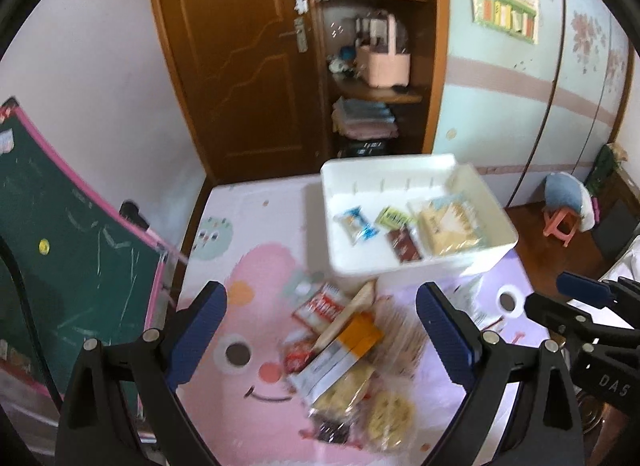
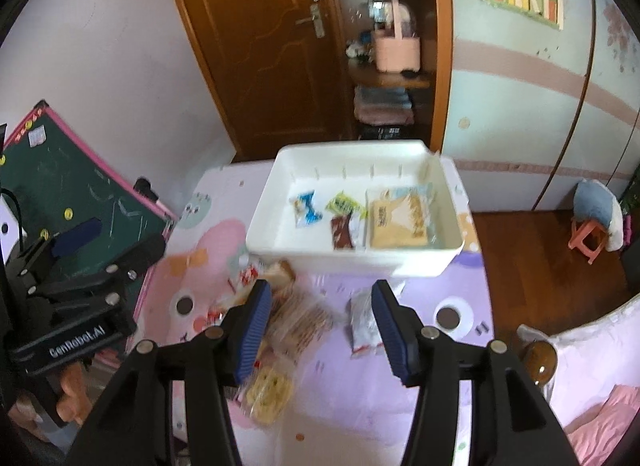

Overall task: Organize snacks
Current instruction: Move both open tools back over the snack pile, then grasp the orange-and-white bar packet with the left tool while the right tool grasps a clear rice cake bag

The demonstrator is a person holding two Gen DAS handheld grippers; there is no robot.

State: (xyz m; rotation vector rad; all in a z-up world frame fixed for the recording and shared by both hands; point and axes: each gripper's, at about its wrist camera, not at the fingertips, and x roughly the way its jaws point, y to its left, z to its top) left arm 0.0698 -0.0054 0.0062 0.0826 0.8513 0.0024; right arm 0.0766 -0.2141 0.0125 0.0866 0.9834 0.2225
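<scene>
While angled down, both grippers [image 1: 320,330] [image 2: 320,330] empty.

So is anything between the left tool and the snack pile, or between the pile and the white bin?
Nothing visible. The left tool hangs open above the snack pile with only air between. The white bin sits just beyond the pile, open-topped, with no obstacle on the mat between them.

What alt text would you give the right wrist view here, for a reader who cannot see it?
The right gripper, open and empty, hovers over a pink and purple play mat strewn with loose snack packets. Beyond it stands a white bin that already holds four wrapped snacks. The left gripper shows at the left edge, before a green chalkboard.
</scene>
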